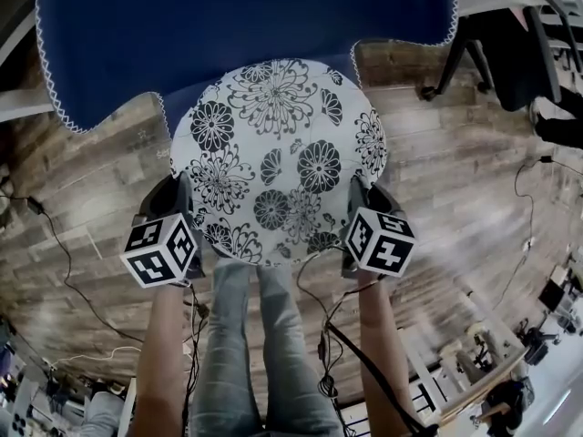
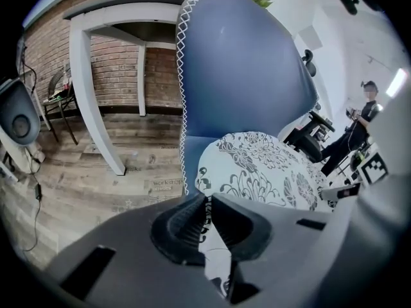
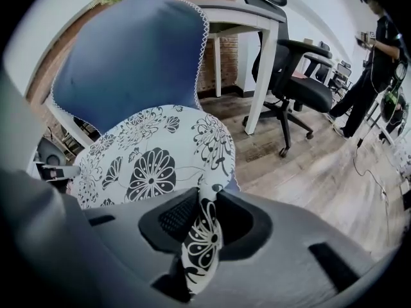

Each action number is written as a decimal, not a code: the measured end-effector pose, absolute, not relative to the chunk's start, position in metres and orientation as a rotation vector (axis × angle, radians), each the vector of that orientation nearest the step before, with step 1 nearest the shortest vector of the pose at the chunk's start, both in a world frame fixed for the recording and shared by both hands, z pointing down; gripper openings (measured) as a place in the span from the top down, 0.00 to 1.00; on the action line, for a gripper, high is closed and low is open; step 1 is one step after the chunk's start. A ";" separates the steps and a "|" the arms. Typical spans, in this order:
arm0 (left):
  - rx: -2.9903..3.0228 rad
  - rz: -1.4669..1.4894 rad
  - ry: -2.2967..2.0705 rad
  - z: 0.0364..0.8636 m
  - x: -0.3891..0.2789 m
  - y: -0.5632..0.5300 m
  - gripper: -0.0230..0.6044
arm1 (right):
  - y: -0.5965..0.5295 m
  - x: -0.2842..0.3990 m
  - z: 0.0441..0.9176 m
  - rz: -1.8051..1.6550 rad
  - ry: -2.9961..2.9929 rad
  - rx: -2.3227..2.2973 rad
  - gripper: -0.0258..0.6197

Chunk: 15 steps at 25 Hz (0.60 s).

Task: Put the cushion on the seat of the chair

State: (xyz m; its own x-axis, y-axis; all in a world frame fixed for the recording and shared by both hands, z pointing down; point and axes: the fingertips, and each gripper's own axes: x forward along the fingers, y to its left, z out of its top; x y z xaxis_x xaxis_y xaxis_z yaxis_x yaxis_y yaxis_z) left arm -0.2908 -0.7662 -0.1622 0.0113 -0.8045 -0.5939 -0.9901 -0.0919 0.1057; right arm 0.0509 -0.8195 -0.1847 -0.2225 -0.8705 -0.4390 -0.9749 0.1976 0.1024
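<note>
The left gripper (image 2: 207, 201) has its jaws closed tight on a thin fold at the near left edge of the cushion (image 1: 278, 157). The right gripper (image 3: 204, 201) has a puffed fold of the cushion's near right edge standing between its pads. The fabric seems to touch both of them, though the wide-angle view makes it hard to judge how firm that grip is.

From the head view, both marker cubes (image 1: 159, 248) sit just below the cushion's lower rim, above the person's forearms and legs (image 1: 264, 353).

The cushion is round and white with black flower prints. It is held between the two grippers and lies over the blue seat (image 2: 191, 156) of the chair (image 1: 228, 25), with its far edge right up against the blue backrest, which has white stitching along its border. I cannot tell whether its underside rests fully on the seat.

Beyond the chair is a wooden plank floor (image 1: 455, 180) with cables (image 1: 82, 289) trailing across it. Farther off are a white table (image 2: 96, 76) in front of a brick wall (image 2: 109, 63), a black office chair (image 3: 289, 76), and a person (image 3: 379, 50) standing at the right.
</note>
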 end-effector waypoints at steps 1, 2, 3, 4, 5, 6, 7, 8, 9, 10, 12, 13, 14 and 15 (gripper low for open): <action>-1.959 0.751 1.844 -0.162 -0.290 -0.767 0.93 | -0.821 0.052 -0.185 0.520 2.193 -1.753 0.82; -1.960 0.750 1.844 -0.161 -0.290 -0.768 0.93 | -0.822 0.052 -0.185 0.517 2.193 -1.757 0.81; -1.954 0.751 1.848 -0.162 -0.291 -0.768 0.93 | -0.823 0.053 -0.185 0.515 2.193 -1.762 0.80; -1.947 0.752 1.854 -0.162 -0.291 -0.767 0.92 | -0.824 0.054 -0.185 0.514 2.194 -1.767 0.79; -1.944 0.754 1.857 -0.162 -0.291 -0.767 0.93 | -0.825 0.055 -0.185 0.513 2.194 -1.772 0.79; -1.945 0.754 1.858 -0.162 -0.290 -0.767 0.92 | -0.825 0.057 -0.185 0.510 2.193 -1.778 0.78; -1.948 0.753 1.858 -0.162 -0.290 -0.768 0.92 | -0.826 0.058 -0.185 0.506 2.190 -1.783 0.77; -1.949 0.751 1.859 -0.161 -0.290 -0.768 0.92 | -0.827 0.058 -0.184 0.501 2.188 -1.787 0.77; -1.950 0.747 1.863 -0.161 -0.291 -0.769 0.92 | -0.828 0.058 -0.184 0.494 2.187 -1.789 0.76; -1.950 0.743 1.869 -0.161 -0.292 -0.769 0.92 | -0.829 0.058 -0.184 0.488 2.186 -1.790 0.75; -1.951 0.737 1.882 -0.161 -0.293 -0.771 0.92 | -0.830 0.058 -0.183 0.479 2.187 -1.794 0.74; -1.952 0.735 1.888 -0.160 -0.293 -0.771 0.92 | -0.830 0.058 -0.183 0.477 2.188 -1.798 0.74; -1.952 0.734 1.894 -0.161 -0.293 -0.771 0.92 | -0.831 0.059 -0.183 0.476 2.188 -1.804 0.73; -1.952 0.732 1.898 -0.161 -0.293 -0.772 0.92 | -0.831 0.060 -0.183 0.475 2.188 -1.810 0.72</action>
State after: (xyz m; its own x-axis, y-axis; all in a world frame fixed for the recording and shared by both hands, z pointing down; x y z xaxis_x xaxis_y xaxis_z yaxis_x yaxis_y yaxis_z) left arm -0.2931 -0.7716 -0.1608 -0.0148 -0.8259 -0.5637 -0.9904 -0.0652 0.1216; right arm 0.0598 -0.8312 -0.1826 -0.1888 -0.8965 -0.4008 -0.9820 0.1696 0.0833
